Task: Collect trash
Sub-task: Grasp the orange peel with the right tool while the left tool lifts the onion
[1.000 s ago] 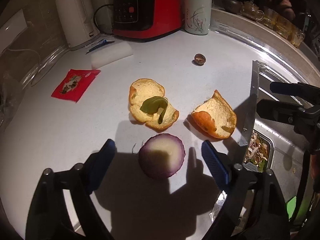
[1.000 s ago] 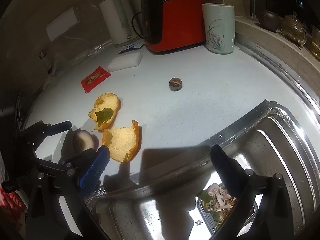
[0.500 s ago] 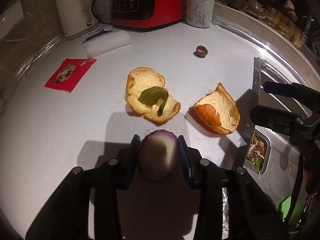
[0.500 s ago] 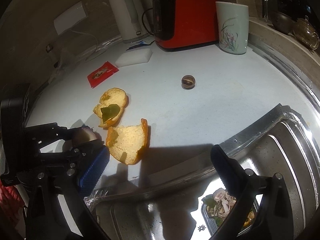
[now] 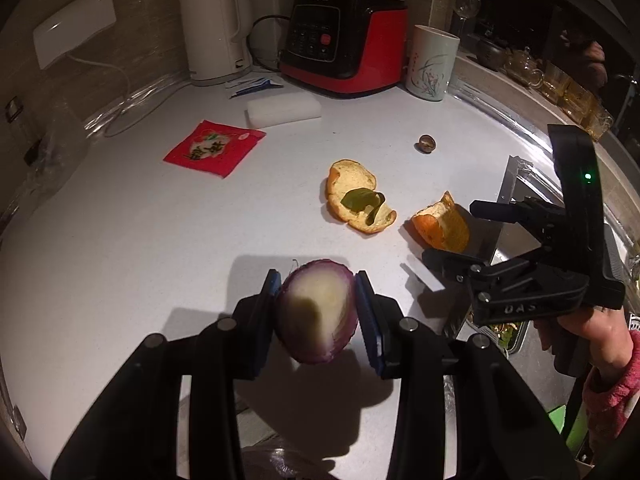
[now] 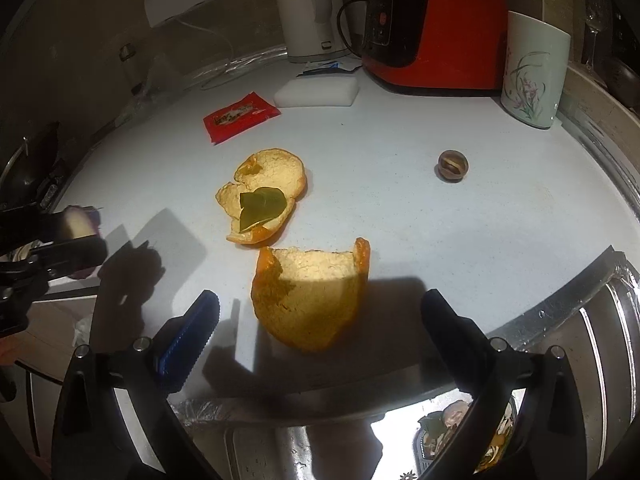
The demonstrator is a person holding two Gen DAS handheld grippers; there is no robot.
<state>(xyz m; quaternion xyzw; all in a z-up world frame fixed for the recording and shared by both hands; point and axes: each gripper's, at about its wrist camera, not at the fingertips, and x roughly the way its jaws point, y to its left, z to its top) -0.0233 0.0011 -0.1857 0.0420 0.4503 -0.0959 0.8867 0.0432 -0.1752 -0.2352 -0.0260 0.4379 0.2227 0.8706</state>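
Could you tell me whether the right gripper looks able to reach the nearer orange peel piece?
Probably yes: the right gripper is open, the orange peel piece lies between its fingers, nothing blocking.

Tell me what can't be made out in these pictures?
- Sink strainer's contents: right wrist view, blocked by the right gripper's fingers.
- Onion half's underside: left wrist view, faces away.
- Red packet's print: both views, too small.
- Nut's kind: too small.

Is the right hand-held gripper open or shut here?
Open. The right hand-held gripper has its fingers spread wide on either side of the nearer orange peel, with clear gaps to it.
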